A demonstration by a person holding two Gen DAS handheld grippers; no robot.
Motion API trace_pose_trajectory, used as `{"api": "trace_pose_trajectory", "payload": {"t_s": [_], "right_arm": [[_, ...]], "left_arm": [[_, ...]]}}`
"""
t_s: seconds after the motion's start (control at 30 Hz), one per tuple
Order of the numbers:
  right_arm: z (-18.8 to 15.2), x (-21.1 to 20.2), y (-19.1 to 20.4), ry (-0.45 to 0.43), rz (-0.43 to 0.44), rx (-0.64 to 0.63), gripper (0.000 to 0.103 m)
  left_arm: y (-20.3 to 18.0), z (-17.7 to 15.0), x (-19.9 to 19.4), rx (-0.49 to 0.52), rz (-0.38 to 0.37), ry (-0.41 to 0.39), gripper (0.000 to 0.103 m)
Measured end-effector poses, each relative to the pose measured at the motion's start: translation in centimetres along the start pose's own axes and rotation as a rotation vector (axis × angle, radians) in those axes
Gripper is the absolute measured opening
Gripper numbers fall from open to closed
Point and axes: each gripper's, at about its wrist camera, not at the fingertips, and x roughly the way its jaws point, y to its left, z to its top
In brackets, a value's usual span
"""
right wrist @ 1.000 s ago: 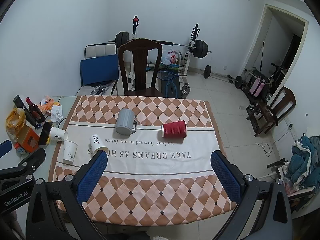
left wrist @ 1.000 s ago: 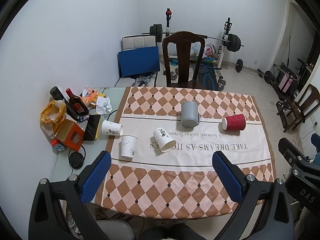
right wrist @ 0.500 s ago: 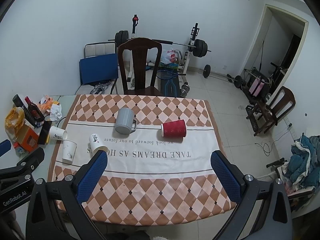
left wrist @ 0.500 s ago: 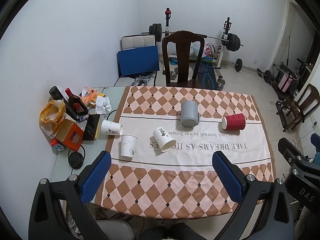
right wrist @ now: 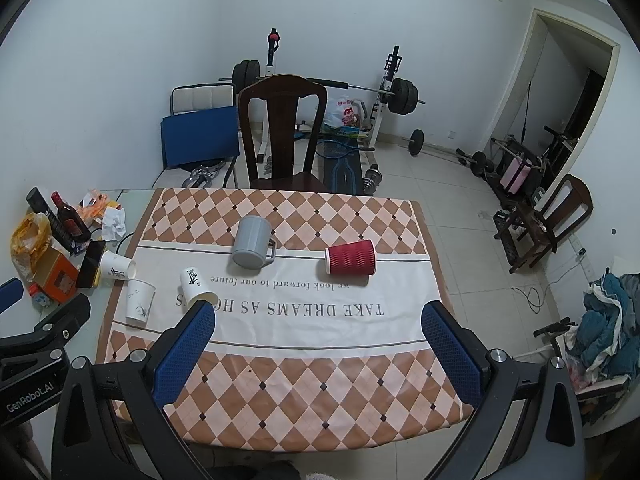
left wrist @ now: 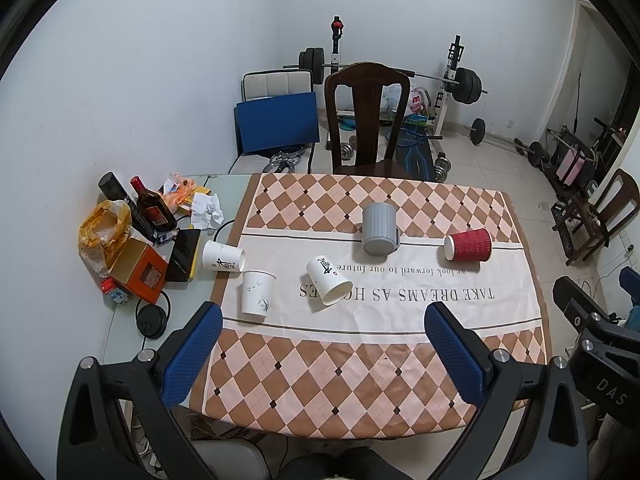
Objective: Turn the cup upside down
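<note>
Red ribbed cup [right wrist: 351, 256] lies sideways (seemingly empty); both grippers [left wrist: 322, 338] [right wrist: 318, 336] gape, holding nothing.

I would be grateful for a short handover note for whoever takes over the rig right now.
Left tool and right tool: open, empty, held above the near table edge.
On the tablecloth: grey mug rim down; red cup and printed white cup on their sides; another white cup upright; a third on its side at the left edge.
Nothing gripped yet; flipping remains.
</note>
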Motion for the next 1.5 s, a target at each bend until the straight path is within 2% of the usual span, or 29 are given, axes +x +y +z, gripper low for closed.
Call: {"api": "trace_pose_trajectory", "payload": {"t_s": [0.23, 0.43, 0.53, 0.7, 0.83, 0.93, 1.1, 1.27, 1.33, 1.5], "right_arm": [[-0.2, 0.1, -0.1, -0.001, 0.0, 0.001, 0.103], [-0.5, 2.8, -0.5, 0.028, 0.024, 0.009, 0.103], [-0.8, 6.5, 0.6, 0.083, 0.042, -0.014, 0.103], [-2.2, 15.0, 5.3, 0.237, 0.103, -0.095, 0.103], [-5.2, 21.9, 9.2, 0.389, 0.184, -0.133, 0.089], [-8.4, 27.4, 12.3, 0.508, 0.195, -0.146, 0.087], [-11.3, 33.4, 15.5, 0.655, 0.156, -0.09, 0.087], [-12.0, 37.3, 16.9, 0.762, 0.111, 0.041, 0.087], [-11.9, 38.4, 17.4, 0.784, 0.084, 0.085, 0.087], [-11.2, 40.1, 18.7, 0.775, 0.007, 0.153, 0.087]], "left_arm": [[-0.6, -0.3, 0.1, -0.01, 0.015, -0.005, 0.103], [0.5, -0.2, 1.6, -0.042, 0.044, -0.025, 0.103], [2.1, -0.3, 3.6, -0.074, 0.091, -0.007, 0.103], [5.8, -2.1, 9.4, -0.178, 0.237, 0.115, 0.103], [10.1, -4.4, 14.7, -0.273, 0.339, 0.228, 0.103], [13.0, -5.7, 18.1, -0.328, 0.375, 0.305, 0.103], [17.4, -6.7, 23.8, -0.482, 0.322, 0.446, 0.103], [20.2, -5.2, 28.2, -0.626, 0.19, 0.474, 0.103], [21.2, -4.1, 29.9, -0.66, 0.153, 0.48, 0.096], [23.8, -1.0, 35.0, -0.7, 0.094, 0.495, 0.095]]}}
